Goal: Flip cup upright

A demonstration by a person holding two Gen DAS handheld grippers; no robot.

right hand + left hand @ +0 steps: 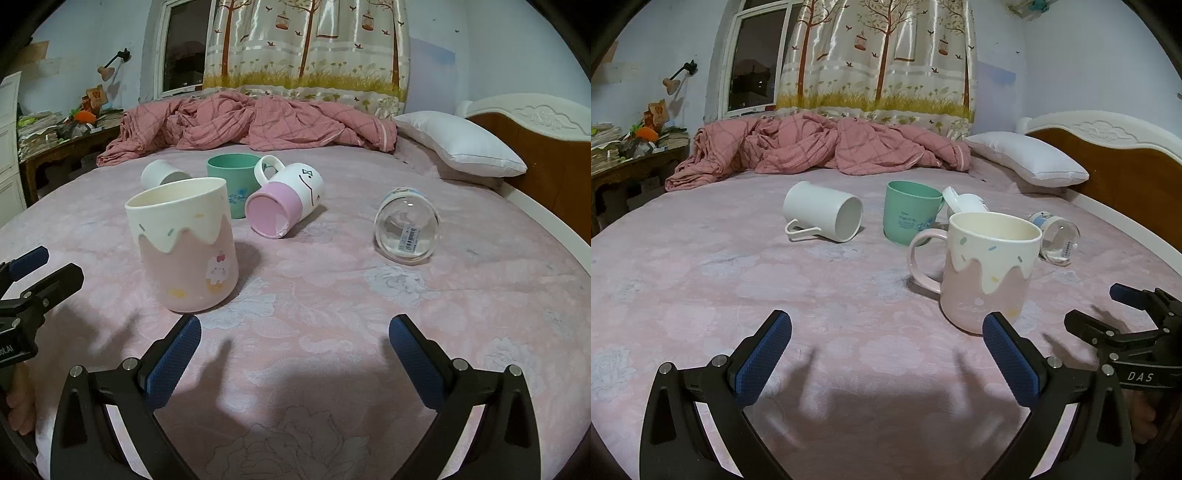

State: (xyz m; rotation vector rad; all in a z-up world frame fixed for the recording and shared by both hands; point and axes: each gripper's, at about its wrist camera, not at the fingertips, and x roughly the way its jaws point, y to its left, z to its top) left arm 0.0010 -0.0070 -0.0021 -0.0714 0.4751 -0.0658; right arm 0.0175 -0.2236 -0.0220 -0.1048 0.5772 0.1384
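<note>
A pink mug with white drip glaze (986, 273) (184, 247) stands upright on the bed, just beyond my left gripper's right finger. A green cup (910, 212) (232, 181) stands upright behind it. A white mug (822, 216) (162, 173) lies on its side. A pink-and-white mug (284, 203) lies on its side, mostly hidden in the left wrist view. A clear glass cup (406, 229) (1056, 236) lies on its side at the right. My left gripper (886, 354) is open and empty. My right gripper (295, 350) is open and empty.
Everything sits on a pink floral bedsheet (332, 295). A rumpled pink checked quilt (820, 147) lies at the far side, a white pillow (458, 147) and wooden headboard (1119, 173) at the right. A cluttered wooden table (624, 158) stands at the left.
</note>
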